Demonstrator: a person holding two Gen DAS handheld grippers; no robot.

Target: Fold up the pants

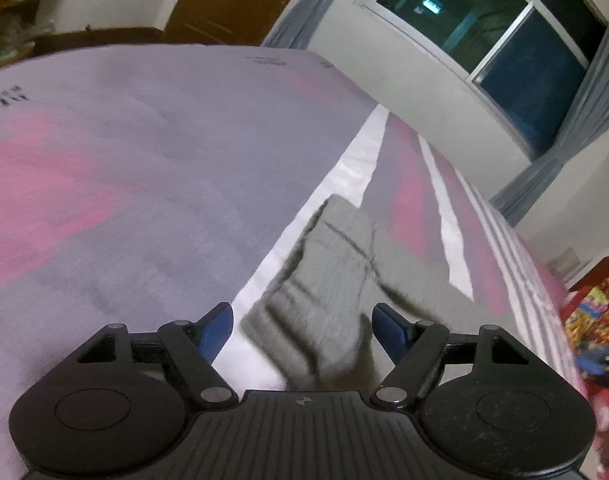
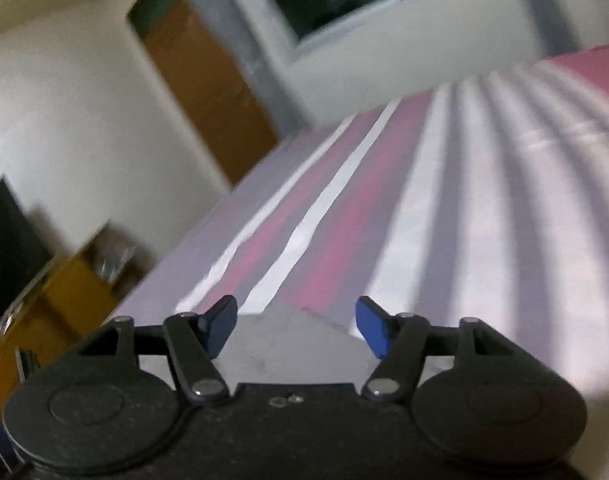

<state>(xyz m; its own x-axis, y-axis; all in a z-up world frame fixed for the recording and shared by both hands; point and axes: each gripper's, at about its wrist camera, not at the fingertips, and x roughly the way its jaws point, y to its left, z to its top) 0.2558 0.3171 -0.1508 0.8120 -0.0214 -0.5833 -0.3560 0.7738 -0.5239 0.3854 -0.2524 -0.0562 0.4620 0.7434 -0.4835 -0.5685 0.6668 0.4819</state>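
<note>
We see the grey pants (image 1: pixel 328 276) lying as a folded bundle on the bed (image 1: pixel 152 168), on and beside a white stripe of the lilac-and-pink cover. In the left wrist view the bundle reaches from the middle of the picture down toward the camera and passes between the blue pads (image 1: pixel 218 330) of the left gripper (image 1: pixel 302 330). Those jaws stand spread, with a gap on each side of the cloth, so we see nothing pinched; whether the fabric brushes the right-hand pad we cannot tell through the blur.

In the right wrist view, a pale grey surface (image 2: pixel 292 344) fills the space between and below the blue fingertips (image 2: pixel 220 326) of the right gripper (image 2: pixel 296 326); it may be the same cloth, but the smear keeps us from saying so. The right jaws are also parted, and neither pad presses on anything.

Beyond the bed, we see a dark window (image 1: pixel 500 28) with grey curtains (image 1: pixel 576 128), a brown door (image 1: pixel 228 0), and white walls.
</note>
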